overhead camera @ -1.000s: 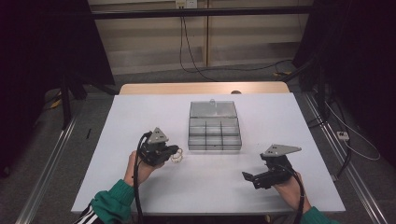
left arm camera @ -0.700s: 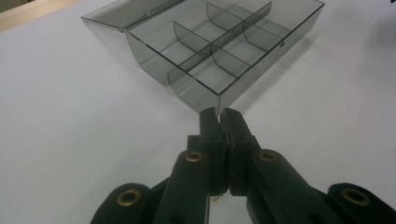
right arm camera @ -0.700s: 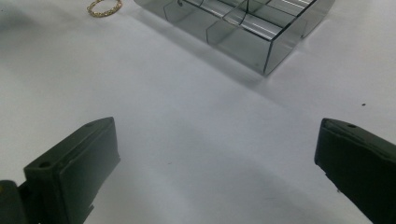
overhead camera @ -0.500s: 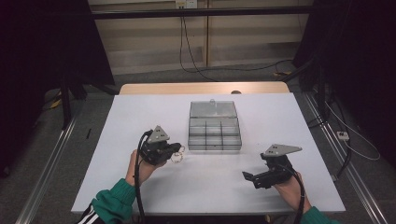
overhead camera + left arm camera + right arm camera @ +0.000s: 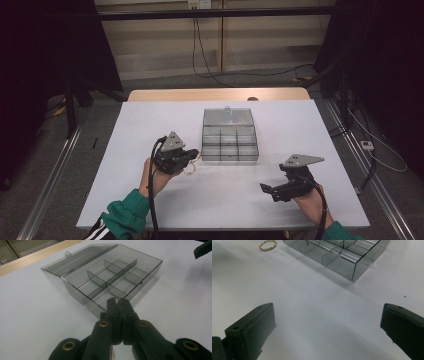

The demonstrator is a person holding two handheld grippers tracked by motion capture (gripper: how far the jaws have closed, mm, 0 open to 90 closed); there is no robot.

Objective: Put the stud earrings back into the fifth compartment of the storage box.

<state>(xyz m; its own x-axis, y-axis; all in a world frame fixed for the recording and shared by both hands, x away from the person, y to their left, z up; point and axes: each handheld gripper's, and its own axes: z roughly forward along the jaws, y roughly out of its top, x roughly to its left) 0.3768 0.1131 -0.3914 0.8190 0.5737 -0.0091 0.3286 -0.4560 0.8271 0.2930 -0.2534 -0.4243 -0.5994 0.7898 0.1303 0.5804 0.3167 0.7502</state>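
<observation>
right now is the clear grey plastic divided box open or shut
Open. The clear grey plastic divided box has its lid folded back flat on the white table, leaving the compartments uncovered. They look empty.

The left gripper [image 5: 192, 156] is held with its fingers [image 5: 113, 307] pressed together; the right gripper [image 5: 267, 191] is held wide open.

A smoky grey, see-through box [image 5: 230, 142] is seen on a white table [image 5: 150, 120], beside a gold-coloured bracelet [image 5: 268, 245]. Black jaws and green sleeves [image 5: 122, 212] with white stripes are shown.
</observation>
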